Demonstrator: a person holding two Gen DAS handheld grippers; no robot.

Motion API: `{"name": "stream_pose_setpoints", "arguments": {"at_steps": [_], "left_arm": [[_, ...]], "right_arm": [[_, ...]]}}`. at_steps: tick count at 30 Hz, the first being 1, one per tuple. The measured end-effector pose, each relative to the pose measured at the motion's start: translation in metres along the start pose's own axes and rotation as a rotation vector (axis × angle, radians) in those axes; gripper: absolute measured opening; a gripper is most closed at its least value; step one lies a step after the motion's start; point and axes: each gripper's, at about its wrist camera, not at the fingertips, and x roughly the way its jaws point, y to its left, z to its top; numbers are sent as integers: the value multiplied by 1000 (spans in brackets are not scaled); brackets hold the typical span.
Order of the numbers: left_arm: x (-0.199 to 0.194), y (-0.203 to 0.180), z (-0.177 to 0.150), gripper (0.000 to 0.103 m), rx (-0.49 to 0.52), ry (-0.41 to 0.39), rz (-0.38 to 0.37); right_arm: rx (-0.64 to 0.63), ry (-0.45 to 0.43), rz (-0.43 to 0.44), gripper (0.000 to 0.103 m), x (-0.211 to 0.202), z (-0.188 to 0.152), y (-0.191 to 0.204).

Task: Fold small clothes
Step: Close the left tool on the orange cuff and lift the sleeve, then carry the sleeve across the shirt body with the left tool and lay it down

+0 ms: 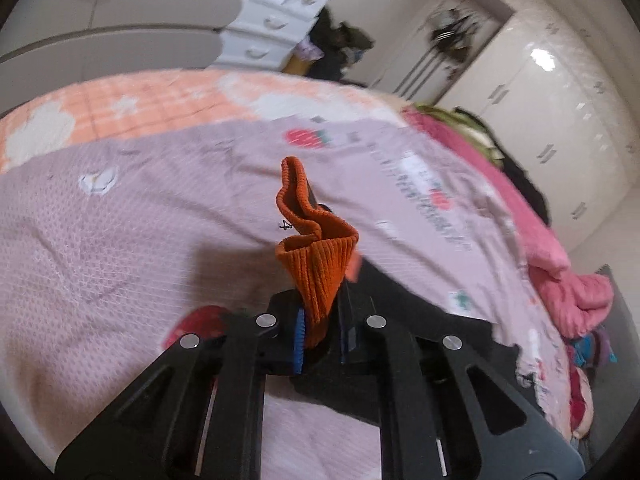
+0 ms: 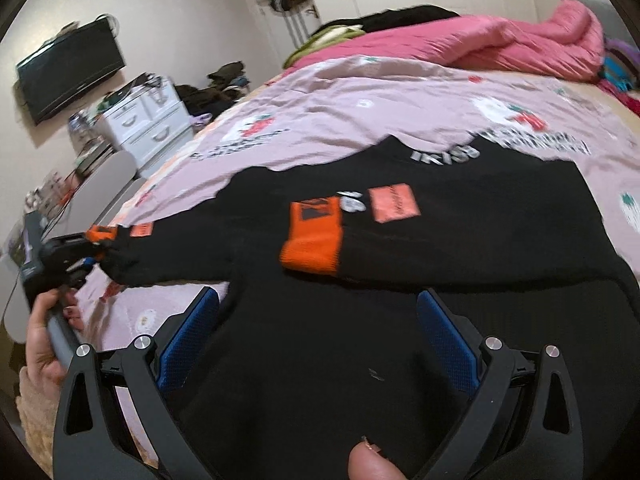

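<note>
A small black sweater [image 2: 360,320] with orange cuffs lies spread on the lilac bedspread [image 2: 360,92]. Its right sleeve is folded across the chest, orange cuff [image 2: 312,240] lying flat. My left gripper [image 1: 322,332] is shut on the other sleeve's orange cuff [image 1: 316,256] and holds it lifted off the bed; in the right wrist view it [image 2: 86,246] is at the far left, pulling the black sleeve outward. My right gripper [image 2: 320,340] is open and empty, its blue pads [image 2: 448,340] spread just above the sweater's lower body.
A pink quilt [image 2: 500,40] and dark clothes are heaped at the bed's far side. A white drawer unit [image 2: 148,124] and a wall TV [image 2: 68,72] stand left of the bed. White wardrobes [image 1: 560,100] line the wall.
</note>
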Motion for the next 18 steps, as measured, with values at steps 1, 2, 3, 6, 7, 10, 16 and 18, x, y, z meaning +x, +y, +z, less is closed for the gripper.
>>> {"name": "stream_pose_setpoints", "arguments": {"at_steps": [1,2,3,6,7,10,16,18], "left_arm": [[-7,-6,-1,5,15,-15,-16],[-11,-11,-2,5,28,-25,-31],[-15,-16,-3,5,37,-32,-45],[-25,-32,-6,5,58,-55,-83],[-30,-36,-9,5,60,-65,-100],[-34,-50,-14,5,82,-69,-133],[-41,-83,-24,4,149,-61,-215],[-43,-94,-30,4,167,-55,-249]], "right_arm": [[6,-6,-16,98,-4,-2,-5],[8,-9,-25,98,-6,-2,-8],[10,-12,-34,98,-9,-2,-11],[15,-25,-59,98,-17,-3,-19],[15,-32,-69,98,-21,-3,-22],[29,-37,-91,98,-27,-5,-30],[81,-67,-115,98,-47,-3,-47],[93,-81,-124,98,-55,-1,-53]]}}
